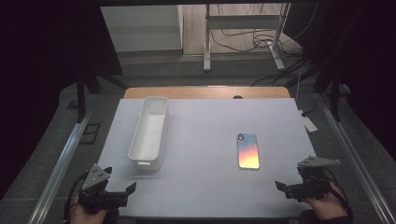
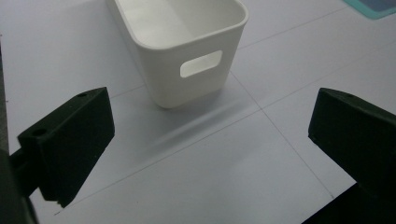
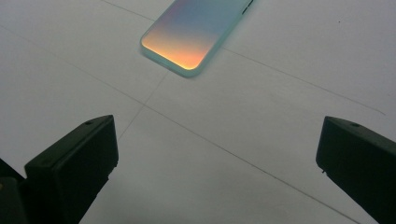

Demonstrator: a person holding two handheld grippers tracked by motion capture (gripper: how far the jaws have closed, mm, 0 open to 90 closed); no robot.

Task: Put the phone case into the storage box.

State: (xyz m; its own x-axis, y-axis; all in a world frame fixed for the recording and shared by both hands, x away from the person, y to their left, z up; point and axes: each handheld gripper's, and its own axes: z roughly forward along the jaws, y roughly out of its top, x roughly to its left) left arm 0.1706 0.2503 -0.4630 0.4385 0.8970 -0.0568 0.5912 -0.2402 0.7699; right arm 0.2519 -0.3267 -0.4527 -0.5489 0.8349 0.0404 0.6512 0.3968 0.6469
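A long white bin with a handle slot stands empty on the left half of the white table top. To its right lies a phone with a blue-to-orange back, flat, camera end away from me. My left gripper rests open at the near left corner, short of the bin. At the near right, my right gripper is open too, the phone just ahead of its jaws. Nothing is between either pair of jaws.
The table's wooden far edge shows beyond the white sheet. Metal rails run along both sides on the floor. A stand with cables is behind the table. A small white item lies off the right edge.
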